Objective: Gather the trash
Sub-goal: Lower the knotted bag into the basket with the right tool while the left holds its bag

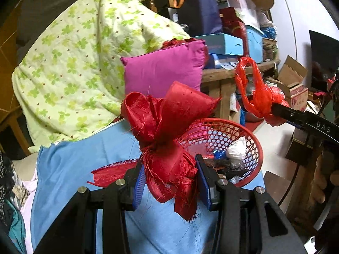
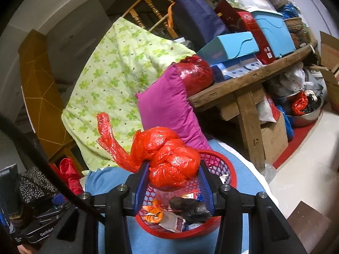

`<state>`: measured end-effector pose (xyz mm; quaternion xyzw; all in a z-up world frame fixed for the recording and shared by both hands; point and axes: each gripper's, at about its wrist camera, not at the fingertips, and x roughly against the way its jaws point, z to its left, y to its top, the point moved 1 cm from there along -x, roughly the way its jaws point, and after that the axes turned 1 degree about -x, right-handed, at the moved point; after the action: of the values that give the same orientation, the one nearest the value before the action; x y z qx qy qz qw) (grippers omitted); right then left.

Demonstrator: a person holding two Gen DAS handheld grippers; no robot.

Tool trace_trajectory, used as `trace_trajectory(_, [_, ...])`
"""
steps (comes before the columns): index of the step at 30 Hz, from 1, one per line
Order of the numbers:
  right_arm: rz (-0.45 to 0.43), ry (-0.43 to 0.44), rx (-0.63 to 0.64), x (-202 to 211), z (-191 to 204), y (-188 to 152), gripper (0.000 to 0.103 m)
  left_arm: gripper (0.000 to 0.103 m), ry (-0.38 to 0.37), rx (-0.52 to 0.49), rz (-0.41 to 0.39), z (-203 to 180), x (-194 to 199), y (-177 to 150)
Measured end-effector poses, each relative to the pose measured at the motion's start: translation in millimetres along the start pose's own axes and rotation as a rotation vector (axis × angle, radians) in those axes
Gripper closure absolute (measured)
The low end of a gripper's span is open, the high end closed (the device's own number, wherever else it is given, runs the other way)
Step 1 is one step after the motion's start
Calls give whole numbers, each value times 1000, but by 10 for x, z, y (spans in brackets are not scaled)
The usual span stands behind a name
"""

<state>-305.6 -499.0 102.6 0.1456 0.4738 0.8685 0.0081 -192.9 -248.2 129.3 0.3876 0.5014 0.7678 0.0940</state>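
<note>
My left gripper (image 1: 170,176) is shut on a frayed red satin ribbon bow (image 1: 167,127), held above the blue sheet just left of the red mesh basket (image 1: 252,139). The basket holds crumpled white paper, dark scraps and wrappers. My right gripper (image 2: 173,174) is shut on a knotted red plastic bag (image 2: 169,156), held right over the red mesh basket (image 2: 229,169). In the left wrist view the same red plastic bag (image 1: 257,97) hangs at the tip of the right gripper (image 1: 273,111), above and to the right of the basket. A hand grips the right tool's handle at the far right.
The basket sits on a blue sheet (image 1: 84,169) over a bed. Behind it lie a magenta pillow (image 1: 163,72) and a green clover-print quilt (image 1: 74,63). A wooden table (image 2: 243,84) piled with blue and red boxes stands to the right, with cardboard boxes and a metal bowl on the floor.
</note>
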Motion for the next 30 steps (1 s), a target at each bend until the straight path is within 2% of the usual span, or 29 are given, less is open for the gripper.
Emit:
trace_trajectory(13, [-10, -13, -56, 69, -284, 48, 54, 56, -29, -72, -23, -385, -170, 208])
trace_trajectory(30, [4, -39, -100, 0, -479, 2, 54, 56, -99, -62, -10, -521, -502, 228])
